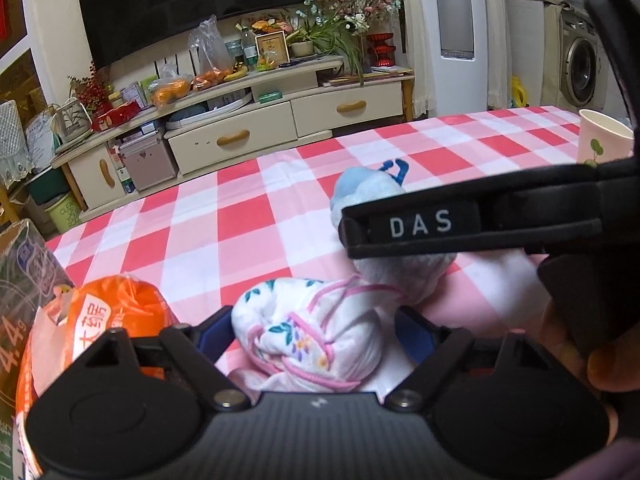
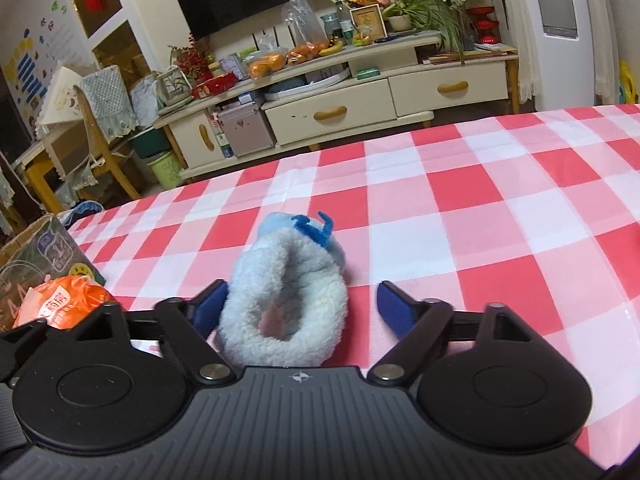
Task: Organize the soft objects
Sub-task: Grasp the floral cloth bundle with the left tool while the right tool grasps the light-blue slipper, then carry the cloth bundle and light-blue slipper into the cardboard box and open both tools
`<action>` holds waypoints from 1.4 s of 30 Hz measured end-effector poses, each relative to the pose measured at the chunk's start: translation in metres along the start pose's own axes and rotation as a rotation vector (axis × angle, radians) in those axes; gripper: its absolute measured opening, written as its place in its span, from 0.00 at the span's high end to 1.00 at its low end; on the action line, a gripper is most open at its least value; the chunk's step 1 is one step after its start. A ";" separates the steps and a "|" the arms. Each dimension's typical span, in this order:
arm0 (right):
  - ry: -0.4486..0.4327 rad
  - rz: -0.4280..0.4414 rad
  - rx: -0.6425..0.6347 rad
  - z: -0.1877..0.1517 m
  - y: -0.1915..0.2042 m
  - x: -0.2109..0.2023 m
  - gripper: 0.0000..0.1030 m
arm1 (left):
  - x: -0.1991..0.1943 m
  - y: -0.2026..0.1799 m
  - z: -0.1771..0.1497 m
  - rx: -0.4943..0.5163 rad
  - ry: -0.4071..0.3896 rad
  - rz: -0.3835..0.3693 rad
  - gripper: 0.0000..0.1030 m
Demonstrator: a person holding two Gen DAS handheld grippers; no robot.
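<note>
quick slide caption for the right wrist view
Right gripper open around a fluffy pale-blue slipper on the red-checked tablecloth.

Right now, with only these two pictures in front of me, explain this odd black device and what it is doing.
No robot: a person holds a hand-held gripper in each hand, each with a camera looking along its blue fingers. The left hand-held gripper straddles a floral white cloth bundle; the right hand-held gripper straddles a fluffy pale blue slipper. Both are open, nothing gripped yet. All lie on a pink checked tablecloth. An orange packet and a paper cup sit nearby.
</note>
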State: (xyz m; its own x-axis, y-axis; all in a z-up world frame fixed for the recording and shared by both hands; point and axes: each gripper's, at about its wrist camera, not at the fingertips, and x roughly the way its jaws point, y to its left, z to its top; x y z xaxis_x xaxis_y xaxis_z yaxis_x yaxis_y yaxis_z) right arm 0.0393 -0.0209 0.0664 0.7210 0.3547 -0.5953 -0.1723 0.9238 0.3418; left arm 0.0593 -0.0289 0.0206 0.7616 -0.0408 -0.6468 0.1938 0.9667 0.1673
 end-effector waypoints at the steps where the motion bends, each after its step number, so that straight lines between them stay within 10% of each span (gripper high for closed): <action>1: 0.001 0.007 0.000 0.000 0.000 0.000 0.18 | 0.000 0.000 0.000 -0.002 0.001 -0.002 0.22; 15: 0.012 -0.025 -0.017 0.001 -0.008 0.002 0.53 | -0.002 -0.002 -0.001 -0.032 -0.006 -0.028 0.31; 42: -0.058 -0.086 0.020 -0.015 -0.035 -0.046 0.61 | -0.039 -0.003 -0.005 -0.063 -0.054 -0.107 0.31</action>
State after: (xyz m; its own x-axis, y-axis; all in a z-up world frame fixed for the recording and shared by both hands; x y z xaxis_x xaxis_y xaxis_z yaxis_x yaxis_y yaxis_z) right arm 0.0027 -0.0675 0.0710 0.7705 0.2646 -0.5799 -0.0950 0.9473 0.3059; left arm 0.0257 -0.0286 0.0420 0.7709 -0.1567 -0.6173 0.2378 0.9700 0.0508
